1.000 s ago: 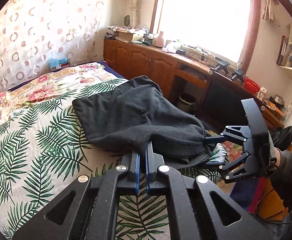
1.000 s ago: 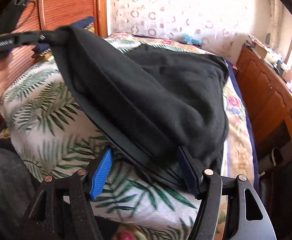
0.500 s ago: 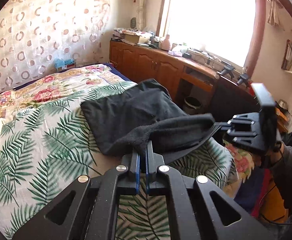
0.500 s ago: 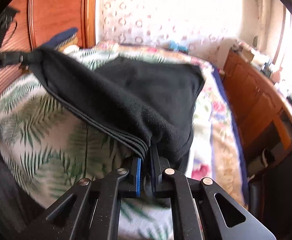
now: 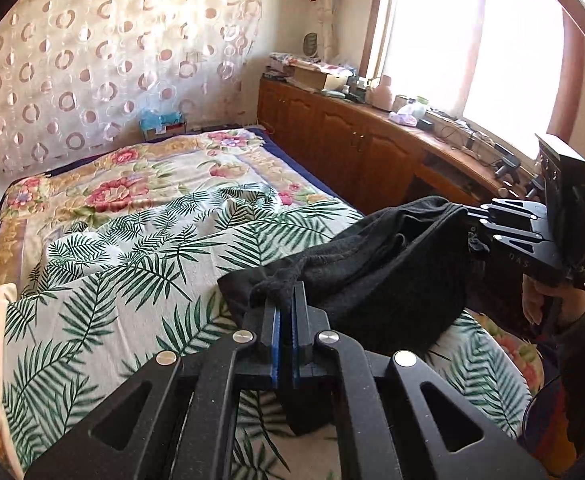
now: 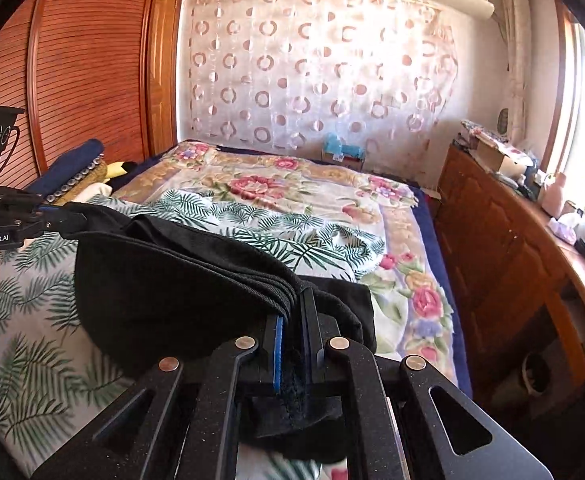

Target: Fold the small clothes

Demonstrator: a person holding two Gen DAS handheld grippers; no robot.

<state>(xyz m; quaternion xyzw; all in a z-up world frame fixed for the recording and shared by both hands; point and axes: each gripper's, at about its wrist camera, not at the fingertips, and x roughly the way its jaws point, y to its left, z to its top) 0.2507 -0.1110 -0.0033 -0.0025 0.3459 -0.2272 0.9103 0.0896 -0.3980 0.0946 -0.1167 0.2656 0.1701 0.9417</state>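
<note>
1. Left wrist view: my left gripper (image 5: 285,312) is clamped on one end of the black garment (image 5: 376,276). My right gripper (image 5: 488,224) bites the opposite end, off to the right. The cloth hangs stretched between them, just above the near right part of the bed (image 5: 140,240), its lower belly sagging toward the palm-leaf cover.

2. Same view, the step: I judge this to be the carry within a fold, the garment already doubled and lifted taut. The next move calls for both hands to travel together, keeping tension even, and to lay the cloth flat before either grip lets go.

3. Right wrist view: my right gripper (image 6: 294,328) is closed on several stacked layers of the black garment (image 6: 180,288). My left gripper (image 6: 52,218) pinches the far left end.

4. Hard to make out: I cannot tell what kind of garment this is. Its underside is hidden, and part of it drops below my right fingers, out of frame. Whether the sag touches the bed is unclear.
</note>
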